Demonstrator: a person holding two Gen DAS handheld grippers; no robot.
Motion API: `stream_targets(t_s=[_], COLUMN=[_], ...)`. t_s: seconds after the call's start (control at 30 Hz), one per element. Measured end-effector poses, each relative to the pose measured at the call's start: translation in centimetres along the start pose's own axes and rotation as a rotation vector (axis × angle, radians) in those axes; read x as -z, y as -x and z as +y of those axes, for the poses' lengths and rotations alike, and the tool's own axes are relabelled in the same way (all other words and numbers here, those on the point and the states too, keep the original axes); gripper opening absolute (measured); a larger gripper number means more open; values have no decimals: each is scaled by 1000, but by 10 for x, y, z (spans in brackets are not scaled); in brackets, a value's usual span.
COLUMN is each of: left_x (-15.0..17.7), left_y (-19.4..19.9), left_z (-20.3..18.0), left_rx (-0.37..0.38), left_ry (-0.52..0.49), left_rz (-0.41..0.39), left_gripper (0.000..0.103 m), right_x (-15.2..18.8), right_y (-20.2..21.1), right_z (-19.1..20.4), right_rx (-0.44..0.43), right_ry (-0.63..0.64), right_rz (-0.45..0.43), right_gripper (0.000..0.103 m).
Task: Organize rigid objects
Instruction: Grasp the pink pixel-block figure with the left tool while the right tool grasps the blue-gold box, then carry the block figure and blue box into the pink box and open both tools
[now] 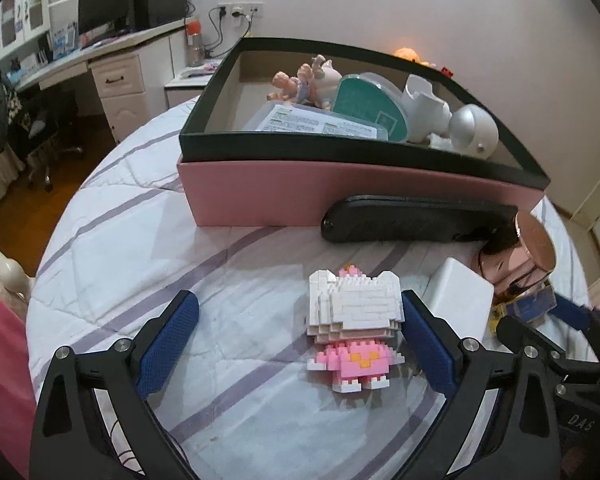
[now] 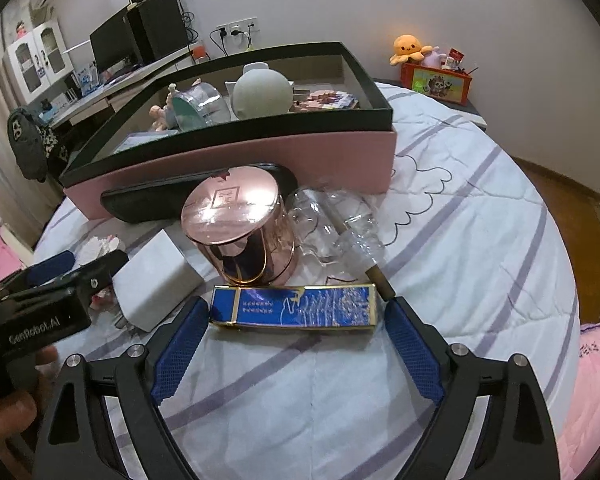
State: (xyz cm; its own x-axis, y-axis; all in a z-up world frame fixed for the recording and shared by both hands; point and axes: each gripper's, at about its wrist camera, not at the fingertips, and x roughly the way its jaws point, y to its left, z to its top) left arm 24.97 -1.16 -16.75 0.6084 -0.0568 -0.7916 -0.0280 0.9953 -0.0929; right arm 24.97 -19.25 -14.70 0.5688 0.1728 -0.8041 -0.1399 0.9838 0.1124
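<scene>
A: Where do I stand with the sorting?

B: Partly done, by my reading. The pink box (image 1: 340,196), across the upper centre of the left wrist view, already holds a small figurine (image 1: 304,84), a teal-faced case (image 1: 370,106), a flat plastic case (image 1: 320,124) and a silver ball (image 1: 474,134). On the striped bedsheet (image 1: 140,240) in front of it several items are left: the brick-built cat figure (image 1: 354,320), a white adapter (image 1: 462,300), a black case (image 1: 416,218) against the box wall, a rose-gold tin (image 2: 240,228), a clear plastic piece (image 2: 332,220) and the blue-and-gold box (image 2: 292,310).

A: And my grippers?

B: My left gripper (image 1: 300,344), lower centre, stands wide open; the cat figure lies between the fingers, hard against the right-hand pad, not clamped. My right gripper (image 2: 296,348), lower centre of its own view, is likewise spread, its pads flanking the ends of the blue-and-gold box, with no squeeze visible.

A: Remaining work?

B: I judge at least six items are not yet boxed.
</scene>
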Motion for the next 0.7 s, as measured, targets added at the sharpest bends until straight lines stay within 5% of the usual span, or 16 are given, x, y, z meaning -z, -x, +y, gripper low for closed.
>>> stream_targets(t_s=[0.17, 0.4, 0.7], left_x=[0, 8, 21], left_y=[1, 13, 31], left_z=[-3, -2, 14], left_rx=[5, 16, 26], left_ry=[-20, -54, -53], left_rz=[0, -20, -28], left_gripper=[92, 46, 46], right_x=[3, 5, 13], right_y=[-8, 1, 18], right_z=[11, 6, 0], right_rx=[42, 59, 4], right_ry=[59, 44, 20], right_rz=[5, -21, -33], right_gripper=[103, 84, 84])
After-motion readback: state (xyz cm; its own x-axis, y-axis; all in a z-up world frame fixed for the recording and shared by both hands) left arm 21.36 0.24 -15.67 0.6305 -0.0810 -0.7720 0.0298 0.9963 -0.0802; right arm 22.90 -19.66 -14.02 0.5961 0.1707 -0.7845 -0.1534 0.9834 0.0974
